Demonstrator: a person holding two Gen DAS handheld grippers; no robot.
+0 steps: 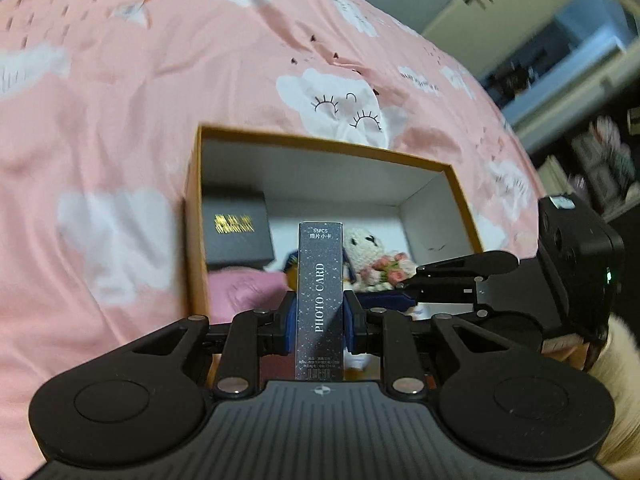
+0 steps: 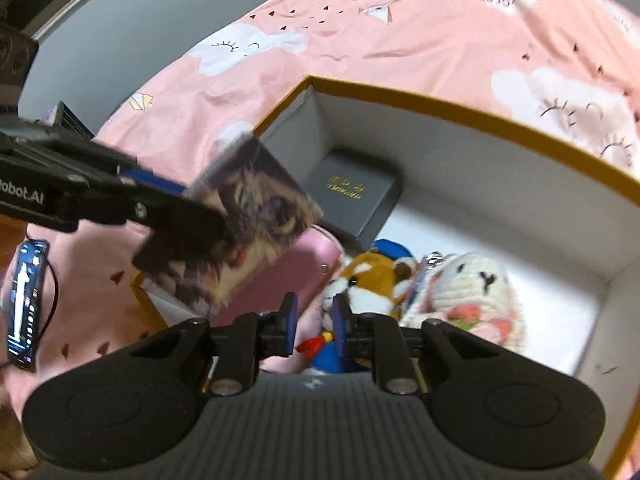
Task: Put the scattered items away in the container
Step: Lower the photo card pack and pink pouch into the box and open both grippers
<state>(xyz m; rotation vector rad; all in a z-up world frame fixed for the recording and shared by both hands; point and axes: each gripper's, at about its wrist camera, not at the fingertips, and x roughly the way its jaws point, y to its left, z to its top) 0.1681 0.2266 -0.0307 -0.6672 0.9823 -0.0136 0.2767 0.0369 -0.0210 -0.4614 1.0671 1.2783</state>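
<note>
The left gripper has its blue pads pressed against the two narrow sides of a dark, speckled photo card box, holding it upright with the lettering running up its face; in the right wrist view the same box shows its printed broad face, hanging tilted over the near-left corner of the container. The right gripper has nothing between its fingers: the jaws stand a little apart, with only the toys below showing through the gap, and it sits low over the box's interior. The container itself is an open cardboard box with a mustard-coloured rim and white inner walls, resting on a pink bedspread printed with clouds. Already inside lie a dark grey case with gold lettering, a pink pouch, a small fox-like plush and a white crocheted doll holding flowers. So the step in hand appears to be the delivery of the card box, with most of the other things seemingly already put away. The next move likely calls for lowering the card box past the rim into free floor near the pink pouch, then opening the pads; the right gripper would do well to clear away first, since the two tools sit close together over the same opening.
</note>
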